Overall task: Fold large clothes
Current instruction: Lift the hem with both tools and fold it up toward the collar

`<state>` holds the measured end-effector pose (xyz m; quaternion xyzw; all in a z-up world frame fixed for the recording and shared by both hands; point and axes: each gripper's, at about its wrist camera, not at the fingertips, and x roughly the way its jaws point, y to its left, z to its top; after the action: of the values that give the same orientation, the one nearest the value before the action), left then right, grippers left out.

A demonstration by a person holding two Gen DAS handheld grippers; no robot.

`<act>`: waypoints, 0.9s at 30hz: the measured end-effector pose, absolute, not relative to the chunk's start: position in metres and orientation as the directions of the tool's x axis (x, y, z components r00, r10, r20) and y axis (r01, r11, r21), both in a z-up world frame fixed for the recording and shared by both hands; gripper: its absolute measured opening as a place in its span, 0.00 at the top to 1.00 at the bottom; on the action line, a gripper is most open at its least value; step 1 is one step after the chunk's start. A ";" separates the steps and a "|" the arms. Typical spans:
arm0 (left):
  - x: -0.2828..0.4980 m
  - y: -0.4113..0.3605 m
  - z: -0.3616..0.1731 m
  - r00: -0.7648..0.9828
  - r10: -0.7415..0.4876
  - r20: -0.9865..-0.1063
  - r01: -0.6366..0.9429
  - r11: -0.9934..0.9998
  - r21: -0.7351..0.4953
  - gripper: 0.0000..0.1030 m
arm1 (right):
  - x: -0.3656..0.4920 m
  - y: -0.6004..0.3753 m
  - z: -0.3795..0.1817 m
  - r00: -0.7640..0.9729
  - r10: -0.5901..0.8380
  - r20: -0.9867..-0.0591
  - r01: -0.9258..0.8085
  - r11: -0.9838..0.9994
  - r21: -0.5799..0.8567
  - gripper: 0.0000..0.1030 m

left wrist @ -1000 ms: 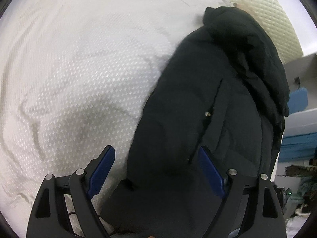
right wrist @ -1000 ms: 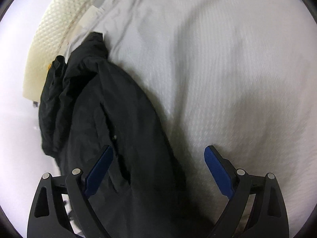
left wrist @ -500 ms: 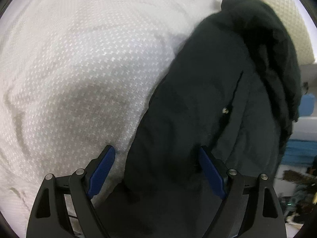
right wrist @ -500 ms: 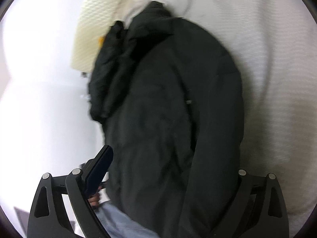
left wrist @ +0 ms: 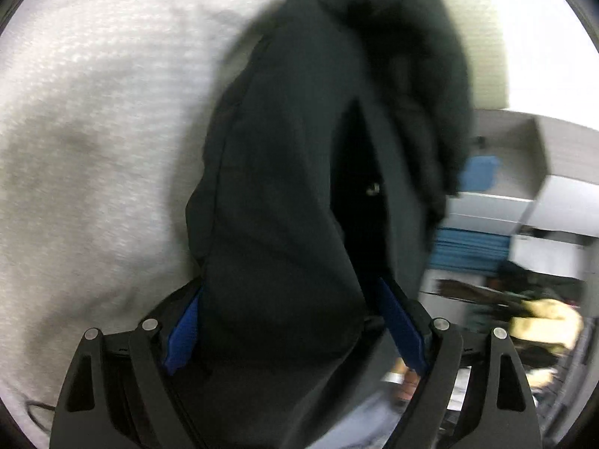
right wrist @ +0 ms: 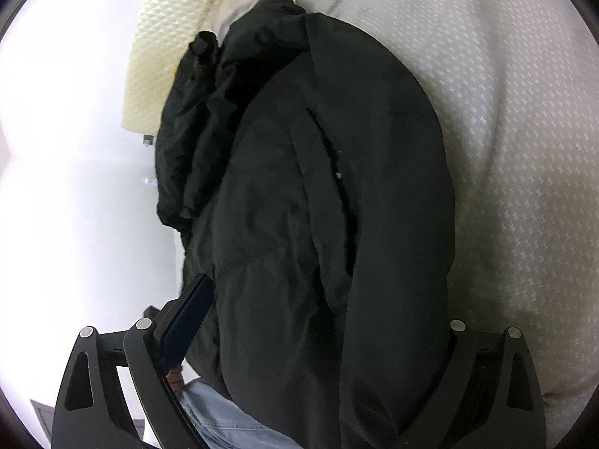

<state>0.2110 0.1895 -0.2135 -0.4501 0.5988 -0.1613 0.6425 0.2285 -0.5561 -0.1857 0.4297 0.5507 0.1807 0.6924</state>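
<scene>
Left wrist view, black jacket (left wrist: 284, 172) bunched lengthwise on white textured bedspread (left wrist: 93, 142), its near end between blue pads of left gripper (left wrist: 292, 321), jaws spread; right gripper (right wrist: 318, 321) also spread, jacket (right wrist: 318, 187) draped between its fingers; cream pillow (right wrist: 164, 45) beyond

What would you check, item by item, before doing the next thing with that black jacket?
1. Left gripper has fabric between its pads: ok, though the jaws look wide apart, so a firm pinch: cannot tell.
2. Right gripper has fabric: one pad hidden, cannot tell.
3. Black jacket lies flat: not ok, bunched at its far end.
4. Jacket wholly on the white bedcover: not ok, one side hangs past the edge.
5. Left view sharp: not ok, blurred.
</scene>
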 end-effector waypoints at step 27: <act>0.211 0.126 -0.213 0.075 -0.717 -0.693 -0.168 0.675 -0.718 0.17 | 0.233 -0.545 -0.198 0.293 0.702 -0.649 0.232 0.606 0.761 0.08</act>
<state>0.2109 0.1261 -0.2127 -0.3427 0.6462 -0.2117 0.6482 0.2329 -0.5450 -0.1984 0.4100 0.5695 0.1701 0.6918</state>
